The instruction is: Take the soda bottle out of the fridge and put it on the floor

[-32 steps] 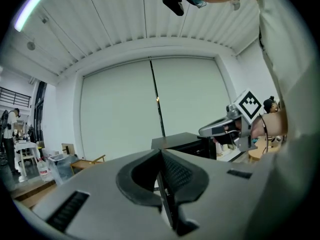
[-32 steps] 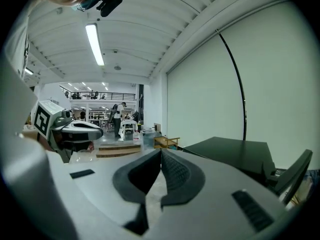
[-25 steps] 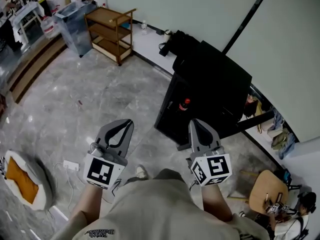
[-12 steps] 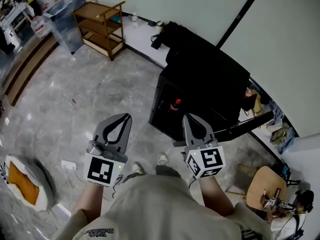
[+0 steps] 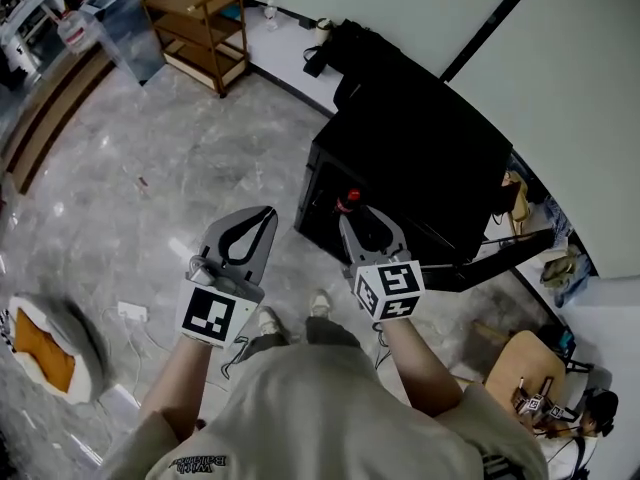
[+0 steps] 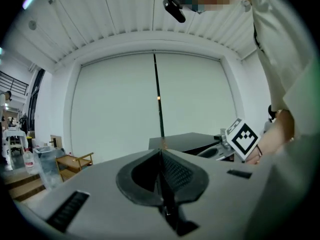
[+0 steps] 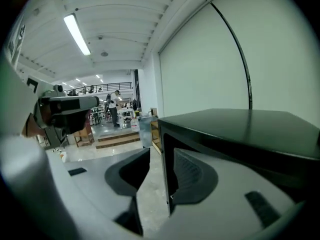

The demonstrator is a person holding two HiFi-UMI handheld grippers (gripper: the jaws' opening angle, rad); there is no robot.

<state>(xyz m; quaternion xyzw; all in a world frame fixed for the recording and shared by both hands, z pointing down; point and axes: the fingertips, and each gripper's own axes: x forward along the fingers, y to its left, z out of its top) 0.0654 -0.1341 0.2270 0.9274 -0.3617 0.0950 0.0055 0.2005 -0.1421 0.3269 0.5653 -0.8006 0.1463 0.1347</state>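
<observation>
A black fridge [image 5: 420, 153] stands by the wall with its door [image 5: 500, 253] swung open to the right. Inside its dark opening I see the soda bottle [image 5: 347, 201] by its red cap, upright. My right gripper [image 5: 362, 230] hovers just in front of the bottle, a little below it in the head view, apart from it. In the right gripper view its jaws [image 7: 162, 159] are opening with nothing between them, and the fridge [image 7: 240, 129] front edge shows through the gap. My left gripper [image 5: 252, 226] is held over the floor left of the fridge, shut and empty [image 6: 160, 156].
A wooden shelf cart [image 5: 205, 28] and a clear bin [image 5: 125, 23] stand at the back left. A white cushion with an orange middle [image 5: 40, 343] and a power strip [image 5: 132, 311] lie on the floor at left. A wooden stool [image 5: 520, 368] and a seated person [image 5: 590, 423] are at bottom right.
I have come nearer to the fridge. The right gripper has moved forward up to the fridge opening and its jaws have parted. The left gripper stays shut.
</observation>
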